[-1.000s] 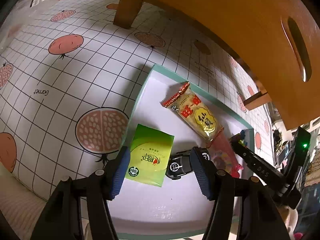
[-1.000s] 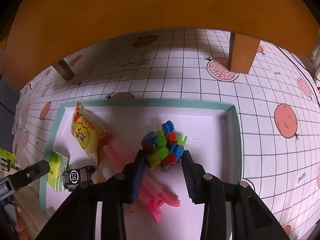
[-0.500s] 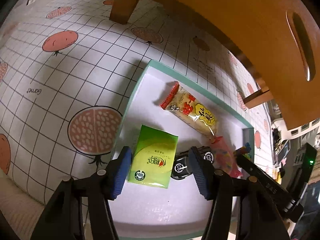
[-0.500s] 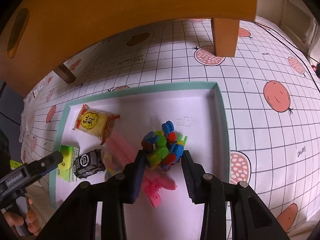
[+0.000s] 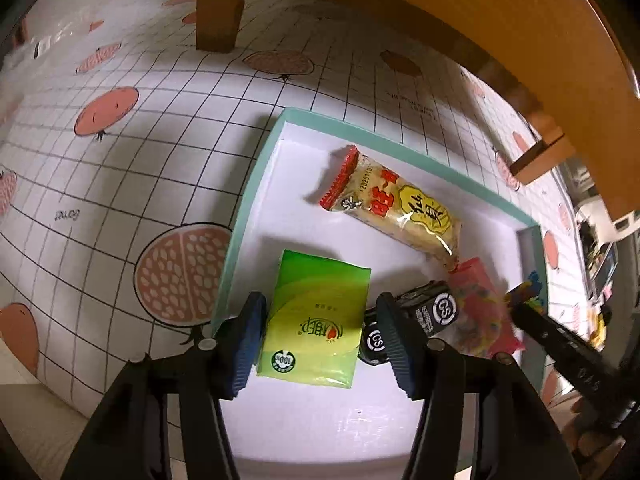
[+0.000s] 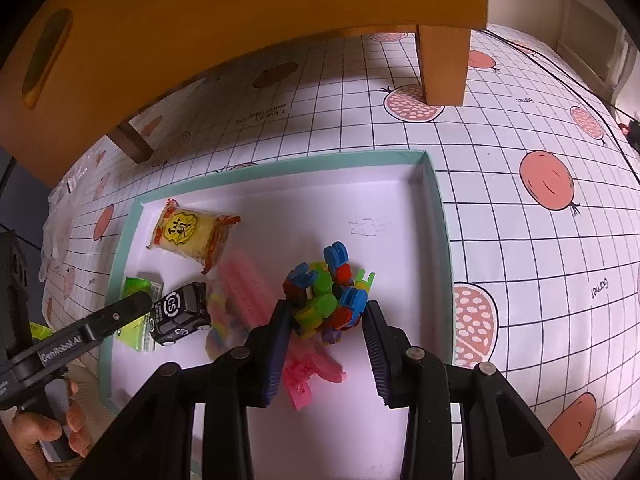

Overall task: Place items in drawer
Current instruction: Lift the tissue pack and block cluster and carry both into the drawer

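A white tray with a teal rim [image 5: 248, 200] [image 6: 438, 240] lies on the fruit-print tablecloth. Inside are a yellow snack bag [image 5: 396, 208] [image 6: 192, 232], a green tissue packet [image 5: 316, 312] [image 6: 134, 286], a black toy car [image 5: 424, 312] [image 6: 180, 312] and a pink clip [image 6: 248, 292]. My left gripper [image 5: 322, 336] is open, its fingers straddling the near end of the green packet from above. My right gripper [image 6: 326, 320] is shut on a cluster of colourful toy blocks [image 6: 324, 292], held above the tray's right half.
An orange wooden cabinet with a slot handle [image 6: 44, 56] overhangs the far side, and its legs [image 6: 442, 64] [image 5: 218, 4] stand on the cloth. A person's hand [image 6: 40, 432] holds the left gripper at the tray's left end. The tablecloth [image 6: 540, 260] stretches to the right.
My left gripper has shifted until the green packet sits between its open fingers. The right gripper, still holding the block cluster, has drawn back and right over the tray.
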